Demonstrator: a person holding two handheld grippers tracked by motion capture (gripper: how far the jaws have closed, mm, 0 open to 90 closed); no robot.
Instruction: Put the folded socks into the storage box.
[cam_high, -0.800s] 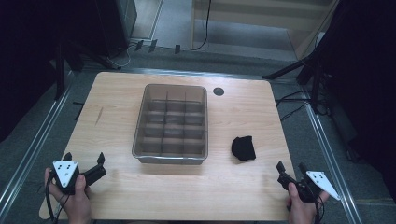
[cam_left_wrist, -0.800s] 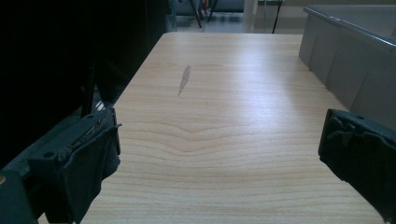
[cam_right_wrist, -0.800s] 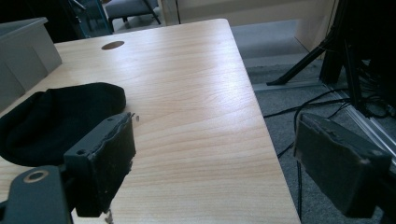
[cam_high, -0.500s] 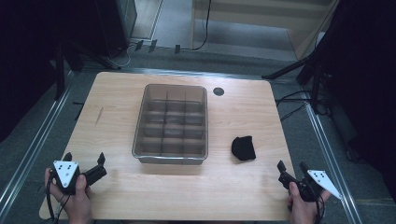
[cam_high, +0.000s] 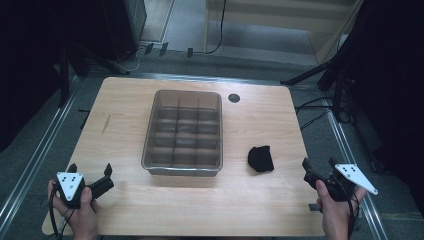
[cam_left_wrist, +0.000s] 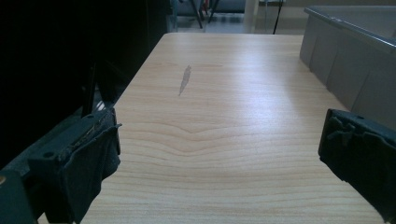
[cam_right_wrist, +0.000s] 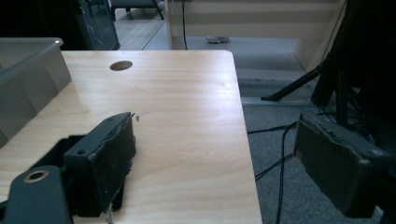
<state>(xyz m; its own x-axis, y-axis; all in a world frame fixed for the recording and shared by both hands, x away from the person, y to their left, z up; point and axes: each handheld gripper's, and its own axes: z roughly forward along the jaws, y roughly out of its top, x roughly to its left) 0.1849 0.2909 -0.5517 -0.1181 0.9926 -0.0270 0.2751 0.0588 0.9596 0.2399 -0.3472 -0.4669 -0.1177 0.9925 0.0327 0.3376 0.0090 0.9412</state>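
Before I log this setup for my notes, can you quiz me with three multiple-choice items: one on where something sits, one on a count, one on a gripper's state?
1. Where does the black cloth bundle lie?
A. inside the tray
B. on the table, right of the tray
C. at the table's far left corner

2. How many columns of compartments does the clear divided tray have?
A. two
B. three
C. five

3. How does the left gripper stand?
A. open, holding nothing
B. shut on the cloth
C. shut on the tray's rim

Answers: 1 B, the bundle rests on bare wood beside the tray's right wall. 2 B, the dividers mark three columns across. 3 A, in the left gripper view its jaws stand wide apart over bare table.
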